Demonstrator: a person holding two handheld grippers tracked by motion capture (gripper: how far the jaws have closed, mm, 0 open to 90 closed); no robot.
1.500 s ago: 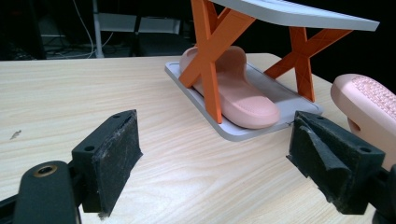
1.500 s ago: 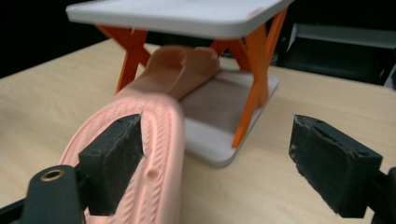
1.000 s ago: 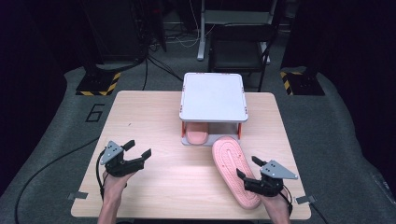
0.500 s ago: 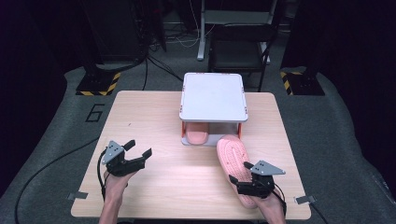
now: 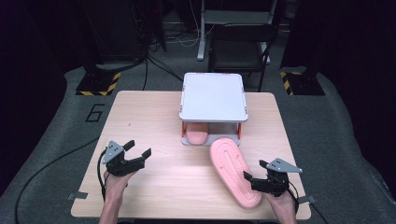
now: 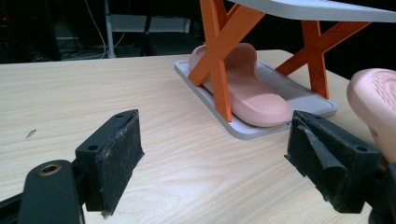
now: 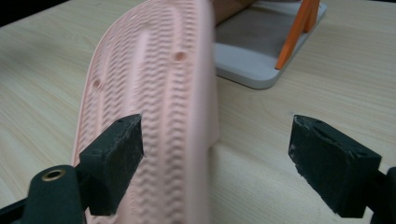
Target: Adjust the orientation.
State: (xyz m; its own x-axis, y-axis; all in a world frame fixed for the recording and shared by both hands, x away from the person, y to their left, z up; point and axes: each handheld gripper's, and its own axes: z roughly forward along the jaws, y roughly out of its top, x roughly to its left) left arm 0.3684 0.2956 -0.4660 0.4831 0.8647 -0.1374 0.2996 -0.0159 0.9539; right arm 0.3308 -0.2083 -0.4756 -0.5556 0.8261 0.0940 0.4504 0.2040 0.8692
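Our right gripper (image 5: 263, 173) has just been spreading its jaws, now wide and gripping nothing; the pink slipper (image 5: 233, 170) lies sole-up between them at the table's (image 5: 154, 116) five o'clock. Our left gripper (image 5: 136, 151) hovers released at eight o'clock. The floor at ten o'clock reads "6" (image 5: 95, 112).

Left gripper (image 5: 136, 153) low, jaws wide apart; right gripper (image 5: 254, 173) likewise, jaws just opened wider.

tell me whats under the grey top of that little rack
Under the grey top, a pink slipper lies on the rack's grey base, between orange crossed legs. From above, the top hides most of that slipper, leaving one end visible.
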